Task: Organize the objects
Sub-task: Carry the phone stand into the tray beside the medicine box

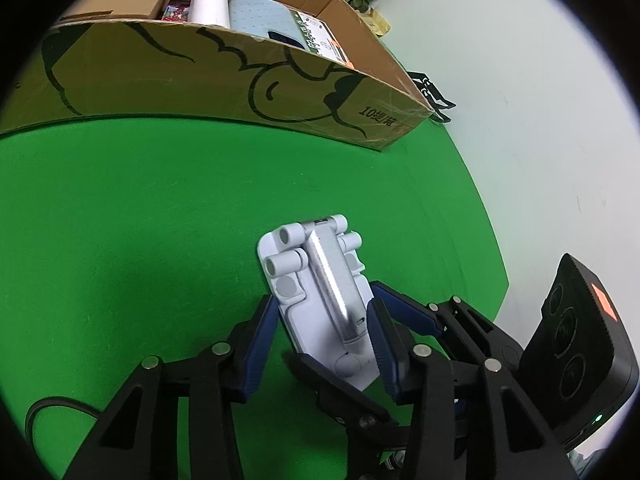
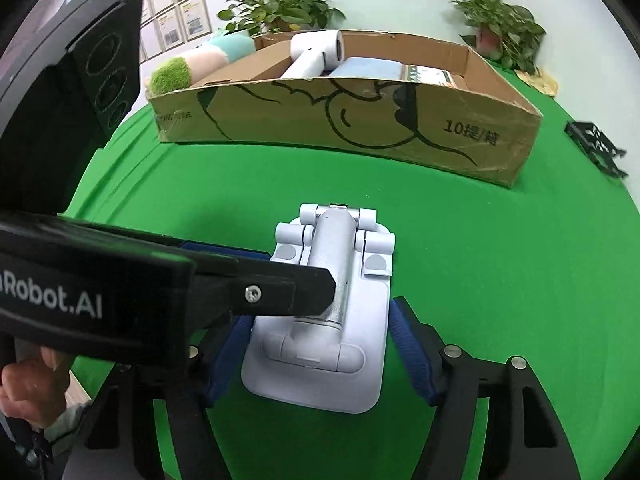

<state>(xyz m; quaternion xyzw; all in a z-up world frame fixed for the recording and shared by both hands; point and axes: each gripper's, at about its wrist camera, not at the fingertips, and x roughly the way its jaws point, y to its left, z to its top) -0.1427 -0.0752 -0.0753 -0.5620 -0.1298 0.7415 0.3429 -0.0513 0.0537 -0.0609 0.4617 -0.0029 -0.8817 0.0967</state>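
Observation:
A folded white phone stand point(image 1: 320, 296) with a silver metal arm lies flat over the green table; it also shows in the right wrist view point(image 2: 332, 308). My left gripper point(image 1: 324, 320) has its blue pads against both long sides of the stand, shut on it. My right gripper point(image 2: 320, 352) straddles the stand's near end with its blue pads a little off the sides, open. The left gripper's black body point(image 2: 120, 280) crosses the stand from the left in the right wrist view.
A long cardboard box point(image 2: 360, 120) stands at the back of the green cloth point(image 2: 480, 260), holding a white hair dryer point(image 2: 316, 56), a blue pad and a printed packet. A plush toy point(image 2: 192, 64) lies behind it. Potted plants point(image 2: 500, 28) and a black bracket point(image 2: 596, 148) sit far right.

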